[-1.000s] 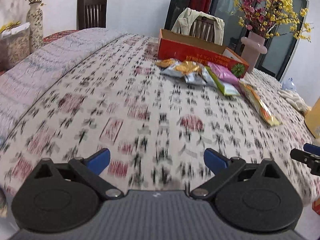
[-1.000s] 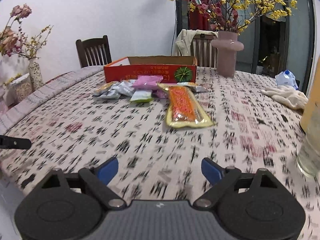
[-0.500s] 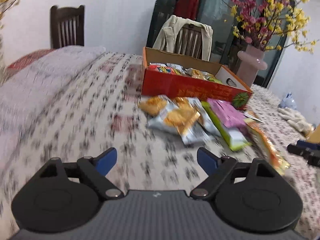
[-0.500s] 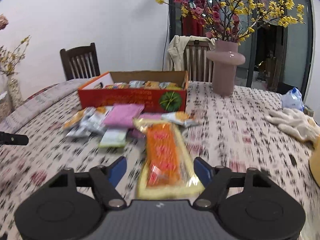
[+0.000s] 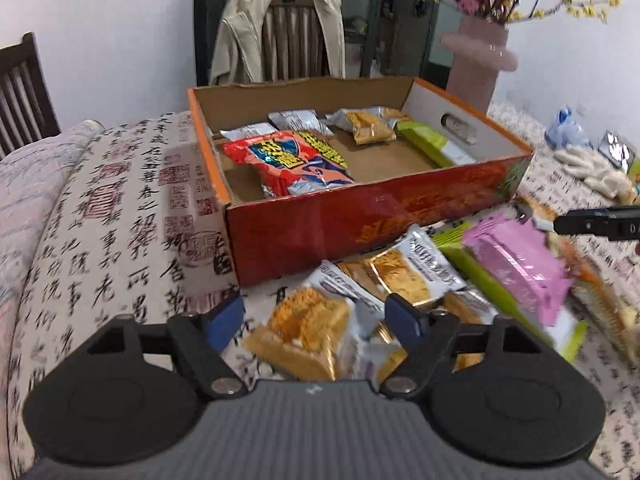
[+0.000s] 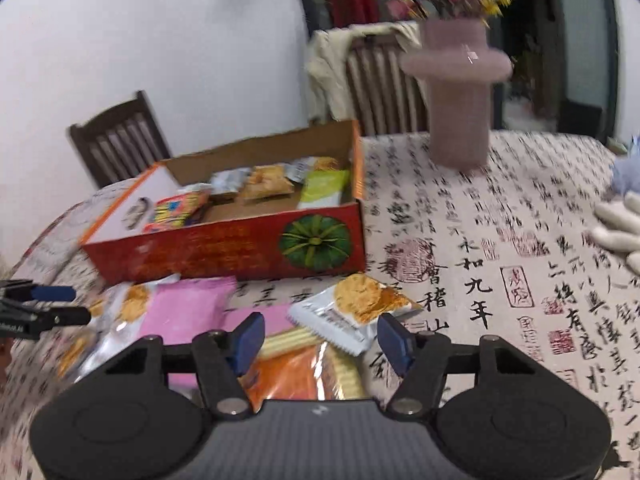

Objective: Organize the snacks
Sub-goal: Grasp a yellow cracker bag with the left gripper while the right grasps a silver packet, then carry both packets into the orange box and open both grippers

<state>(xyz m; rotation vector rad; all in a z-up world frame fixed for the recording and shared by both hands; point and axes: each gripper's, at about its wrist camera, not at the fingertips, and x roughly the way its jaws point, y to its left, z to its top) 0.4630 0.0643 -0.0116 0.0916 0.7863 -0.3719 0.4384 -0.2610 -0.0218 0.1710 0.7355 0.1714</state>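
Observation:
An open red cardboard box (image 5: 360,216) (image 6: 224,252) holds several snack packs, among them a red bag (image 5: 288,160) and a green bar (image 5: 432,144). Loose snacks lie on the table in front of it: silver-and-gold packs (image 5: 384,276), a pink pack (image 5: 520,268) (image 6: 184,304), a green pack (image 5: 476,264). My left gripper (image 5: 316,320) is open and empty, just above a gold-printed pack (image 5: 308,332). My right gripper (image 6: 320,340) is open and empty over a silver cracker pack (image 6: 356,304) and a long orange pack (image 6: 296,372).
A pink vase (image 6: 460,92) with flowers stands behind the box on the right. White gloves (image 5: 592,168) lie at the far right. Chairs (image 5: 288,36) stand behind the table, one with a jacket on it. The tablecloth (image 6: 500,260) has calligraphy print.
Both grippers have moved forward across the table to the snack pile and the box. Both stayed open and empty.

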